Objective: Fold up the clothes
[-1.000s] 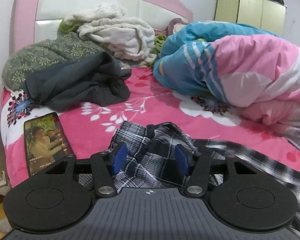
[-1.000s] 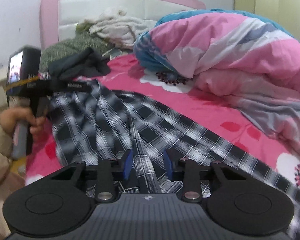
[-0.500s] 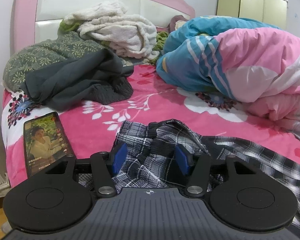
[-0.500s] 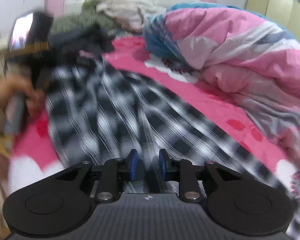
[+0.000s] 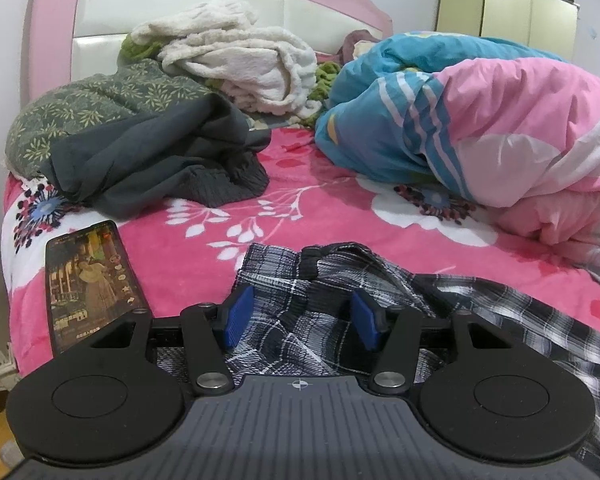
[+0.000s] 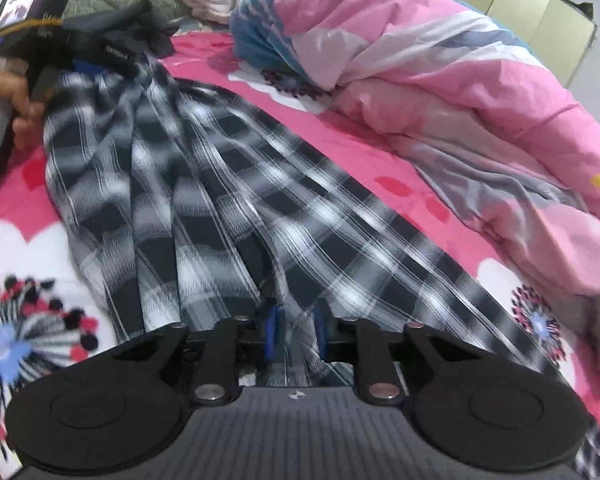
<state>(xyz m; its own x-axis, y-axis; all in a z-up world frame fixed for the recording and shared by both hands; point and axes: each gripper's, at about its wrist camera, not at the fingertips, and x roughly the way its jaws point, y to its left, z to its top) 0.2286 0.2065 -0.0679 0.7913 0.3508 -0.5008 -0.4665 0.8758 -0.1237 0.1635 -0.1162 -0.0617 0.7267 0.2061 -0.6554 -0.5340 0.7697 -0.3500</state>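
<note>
Black-and-white plaid trousers (image 6: 228, 196) lie stretched across the pink floral bed. In the left wrist view their bunched waistband (image 5: 324, 276) sits between the blue pads of my left gripper (image 5: 300, 316), which is open over the cloth. My right gripper (image 6: 296, 338) is shut on a fold of the plaid trousers near the leg end and holds it lifted. The left gripper also shows in the right wrist view (image 6: 84, 66), held by a hand at the waistband end.
A lit phone (image 5: 90, 280) lies on the bed left of the left gripper. A dark grey garment (image 5: 156, 168), a green quilted piece (image 5: 88, 108) and a white fleece (image 5: 240, 64) pile up by the headboard. A pink and blue duvet (image 5: 480, 128) fills the right side.
My right gripper closed on the trouser cloth and rose, tilting its view down onto the bed. My left gripper stayed open and dropped slightly toward the waistband.
</note>
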